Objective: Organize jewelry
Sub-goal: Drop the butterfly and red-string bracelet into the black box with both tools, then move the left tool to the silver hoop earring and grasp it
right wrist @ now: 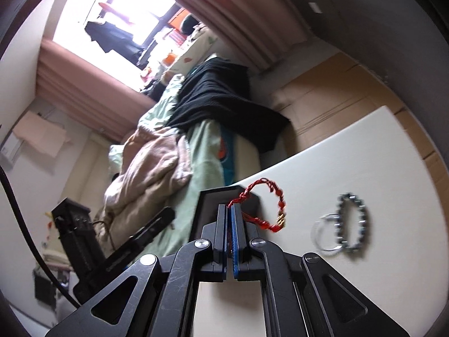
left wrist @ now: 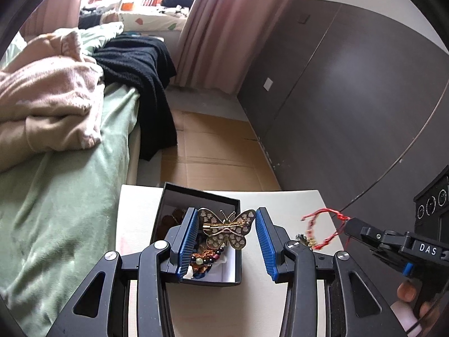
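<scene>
Plainly, the left gripper (left wrist: 227,236) has its blue pads partly apart and clamped on a gold butterfly brooch (left wrist: 227,229), one pad against each wingtip, held above the open black jewelry box (left wrist: 196,196) that stands on the white table (left wrist: 294,205). Beaded pieces (left wrist: 204,258) lie heaped in the box, at about six o'clock from the brooch. At three o'clock in the left wrist view the right gripper (left wrist: 349,224) comes in with a red cord bracelet (left wrist: 322,230) dangling from its tip, a fingertip (left wrist: 407,292) on its handle. The right wrist view shows the right gripper (right wrist: 231,210) pressed fully together on that red cord bracelet (right wrist: 269,207), which loops out toward two o'clock above the table (right wrist: 364,154). Only this view shows a dark beaded bracelet (right wrist: 352,221) and a clear ring (right wrist: 325,236) lying touching on the table at three o'clock, both blurred. The brooch shows in the left view alone.
</scene>
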Demonstrator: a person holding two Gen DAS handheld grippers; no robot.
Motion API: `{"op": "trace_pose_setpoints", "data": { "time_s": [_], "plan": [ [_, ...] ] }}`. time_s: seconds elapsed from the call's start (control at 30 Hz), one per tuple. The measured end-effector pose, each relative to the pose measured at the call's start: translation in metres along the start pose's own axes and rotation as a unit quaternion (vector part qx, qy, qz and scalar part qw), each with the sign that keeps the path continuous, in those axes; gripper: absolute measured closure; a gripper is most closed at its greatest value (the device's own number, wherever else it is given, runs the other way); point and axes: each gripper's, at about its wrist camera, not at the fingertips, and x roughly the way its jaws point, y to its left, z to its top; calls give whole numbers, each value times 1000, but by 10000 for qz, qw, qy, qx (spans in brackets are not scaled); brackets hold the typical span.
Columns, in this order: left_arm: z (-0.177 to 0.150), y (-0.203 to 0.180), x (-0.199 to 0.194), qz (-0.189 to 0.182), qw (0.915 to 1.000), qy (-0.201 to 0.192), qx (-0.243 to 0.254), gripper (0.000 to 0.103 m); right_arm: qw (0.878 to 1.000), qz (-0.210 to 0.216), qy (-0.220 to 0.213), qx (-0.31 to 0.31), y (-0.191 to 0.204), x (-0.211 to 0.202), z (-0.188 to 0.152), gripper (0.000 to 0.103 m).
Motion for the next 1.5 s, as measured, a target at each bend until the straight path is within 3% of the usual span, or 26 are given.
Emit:
{"op": "trace_pose_setpoints", "data": {
  "time_s": [0.13, 0.17, 0.23, 0.7, 0.77, 0.83, 0.9, 0.93, 1.0, 1.4, 1.5],
  "plan": [
    [-1, 4, 9, -166, 9997, 162, -33, 56, 9999, 123, 61, 52, 9, 17, -4, 99],
    [-1, 6, 10, -123, 9997, 205, -59, 53, 9999, 140, 69, 67, 10, 19, -5, 99],
    [0, 13, 10, -34, 9997, 178, -154, 36, 9997, 202, 89, 89, 13, 28, -6, 99],
    [13, 52, -23, 111, 9980, -194, -585, 33, 9962, 868, 104, -18, 47, 70, -13, 99],
    [12, 54, -23, 168, 9978, -202, -605, 32, 9973, 694, 256, -29, 48, 84, -14, 93],
    [12, 55, -23, 206, 9980, -181, -572, 29, 9962, 678, 531, 103, 41, 93, -17, 49],
    [12, 54, -22, 220, 9980, -160, -577, 22, 9974, 397, 539, 252, 30, 93, -19, 32],
    [12, 54, -21, 201, 9979, -167, -600, 16, 9982, 232, 481, 266, 24, 89, -19, 32],
    [11, 50, -21, 129, 9978, -186, -616, 13, 9981, 136, 504, 335, 15, 83, -18, 32],
    [1, -3, -3, -97, 9998, 6, -158, 13, 9957, -671, 308, 555, -31, 13, -11, 32],
    [-6, -23, 2, -8, 9999, 25, 120, 13, 9940, -817, 276, 669, -46, -3, -7, 32]
  ]
}}
